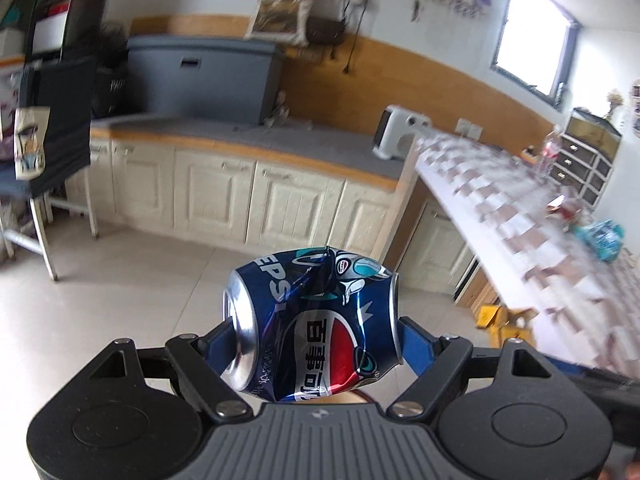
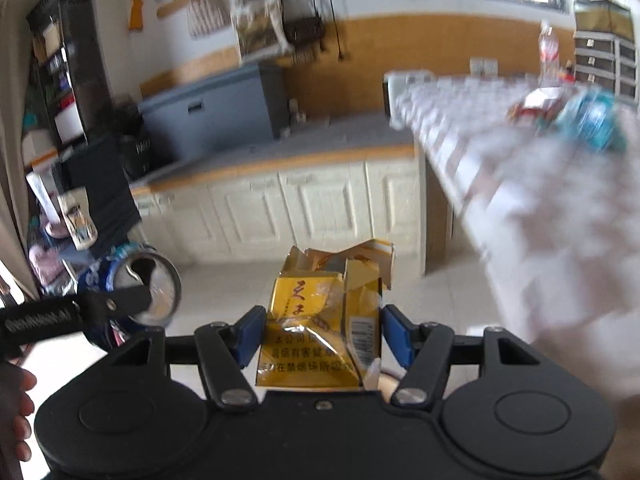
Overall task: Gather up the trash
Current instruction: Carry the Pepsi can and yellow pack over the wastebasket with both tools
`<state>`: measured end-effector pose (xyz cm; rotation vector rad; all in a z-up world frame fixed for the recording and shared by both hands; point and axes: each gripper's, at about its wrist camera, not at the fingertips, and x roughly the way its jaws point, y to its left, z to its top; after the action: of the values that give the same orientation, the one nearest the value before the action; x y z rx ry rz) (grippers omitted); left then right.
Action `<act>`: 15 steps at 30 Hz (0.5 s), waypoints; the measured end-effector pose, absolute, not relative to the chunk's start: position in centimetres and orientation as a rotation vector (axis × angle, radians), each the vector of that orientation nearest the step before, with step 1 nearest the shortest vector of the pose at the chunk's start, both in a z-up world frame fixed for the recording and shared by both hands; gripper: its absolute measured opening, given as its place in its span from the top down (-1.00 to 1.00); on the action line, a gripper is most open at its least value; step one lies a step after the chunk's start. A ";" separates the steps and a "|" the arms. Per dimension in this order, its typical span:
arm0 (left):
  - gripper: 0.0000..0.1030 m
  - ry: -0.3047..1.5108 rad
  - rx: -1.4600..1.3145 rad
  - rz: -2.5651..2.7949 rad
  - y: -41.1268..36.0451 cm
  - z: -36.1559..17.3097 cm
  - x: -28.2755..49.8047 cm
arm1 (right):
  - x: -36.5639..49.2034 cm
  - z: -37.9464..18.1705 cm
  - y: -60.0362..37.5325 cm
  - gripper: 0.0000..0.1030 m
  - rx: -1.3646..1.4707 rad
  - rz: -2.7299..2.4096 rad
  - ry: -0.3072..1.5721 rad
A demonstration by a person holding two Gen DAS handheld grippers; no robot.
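Blue pads of my left gripper (image 1: 316, 334) clamp a crushed Pepsi can (image 1: 312, 328) end to end, held in the air over the tiled floor (image 1: 120, 280). My right gripper (image 2: 320, 334) has its jaws closed narrowly on a torn yellow cigarette pack (image 2: 324, 328), beside the checkered table (image 2: 520, 184), where a teal wrapper (image 2: 592, 120) lies.

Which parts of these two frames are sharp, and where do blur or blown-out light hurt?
Left wrist view: the crushed Pepsi can in the left gripper is sharp; the checkered table is smeared, and the window is blown out. Right wrist view: the yellow packet in the right gripper is legible; the background is heavily blurred.
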<state>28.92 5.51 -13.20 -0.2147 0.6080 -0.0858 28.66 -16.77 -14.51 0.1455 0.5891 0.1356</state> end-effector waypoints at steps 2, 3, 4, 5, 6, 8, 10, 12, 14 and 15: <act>-0.61 0.633 -0.225 -0.085 5.6 -14.8 30.0 | 29.9 -16.6 -16.3 -0.25 0.151 0.132 0.623; -0.61 0.645 -0.231 -0.086 5.5 -15.6 30.7 | 30.5 -17.7 -16.2 -0.25 0.152 0.128 0.639; -0.61 0.656 -0.238 -0.091 5.3 -16.5 31.4 | 31.1 -18.8 -16.2 -0.25 0.153 0.122 0.653; -0.61 0.666 -0.245 -0.097 5.1 -17.3 32.1 | 31.6 -19.9 -16.1 -0.25 0.156 0.116 0.665; -0.61 0.677 -0.253 -0.104 4.9 -18.2 32.9 | 32.1 -20.8 -16.2 -0.25 0.162 0.111 0.675; -0.61 0.692 -0.272 -0.120 4.4 -19.8 34.3 | 33.4 -23.1 -16.6 -0.25 0.185 0.096 0.706; -0.61 0.707 -0.297 -0.138 3.8 -21.5 35.8 | 34.5 -25.1 -17.2 -0.25 0.206 0.079 0.735; -0.61 0.719 -0.322 -0.153 3.2 -23.5 37.1 | 35.7 -27.4 -17.8 -0.25 0.224 0.059 0.757; -0.61 0.736 -0.342 -0.160 2.7 -25.7 38.3 | 37.0 -29.8 -18.5 -0.25 0.244 0.040 0.783; -0.61 0.749 -0.348 -0.160 2.5 -26.9 38.8 | 37.4 -31.0 -18.8 -0.25 0.254 0.032 0.795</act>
<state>38.80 2.49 -26.86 -0.3481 0.7490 -0.1598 37.38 -18.75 -30.96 0.2536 0.7947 0.0322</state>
